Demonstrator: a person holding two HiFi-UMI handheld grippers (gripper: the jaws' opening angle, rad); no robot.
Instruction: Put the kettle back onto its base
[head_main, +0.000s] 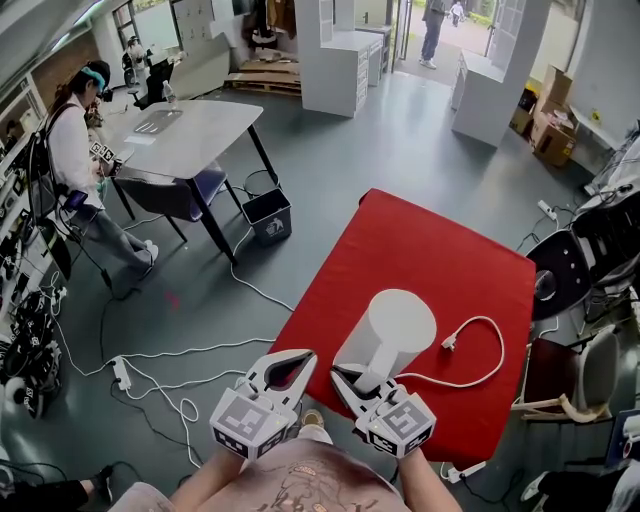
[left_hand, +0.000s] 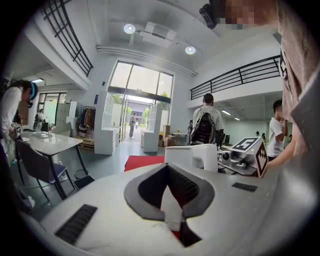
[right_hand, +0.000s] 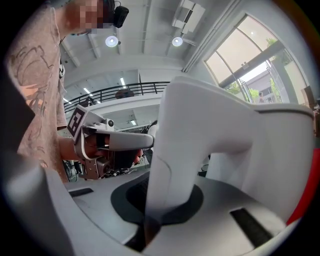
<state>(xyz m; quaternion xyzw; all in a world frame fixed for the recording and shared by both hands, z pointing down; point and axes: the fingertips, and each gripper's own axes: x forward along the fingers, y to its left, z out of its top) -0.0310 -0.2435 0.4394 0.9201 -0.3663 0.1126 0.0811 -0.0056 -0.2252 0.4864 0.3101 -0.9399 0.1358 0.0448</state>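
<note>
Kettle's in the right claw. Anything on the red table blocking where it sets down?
Nothing visible. The cord and plug lie on the table to the right of the kettle, clear of it. The left claw sits empty on its left, apart. No base shows; it may be hidden under the kettle.

No readable text or numbers; only black-and-white square markers on the left cube (head_main: 245, 422) and right cube (head_main: 402, 424).

On my head view the kettle (head_main: 398, 330) hides one end of the cord (head_main: 501, 350); I can't tell whether a base sits beneath.
</note>
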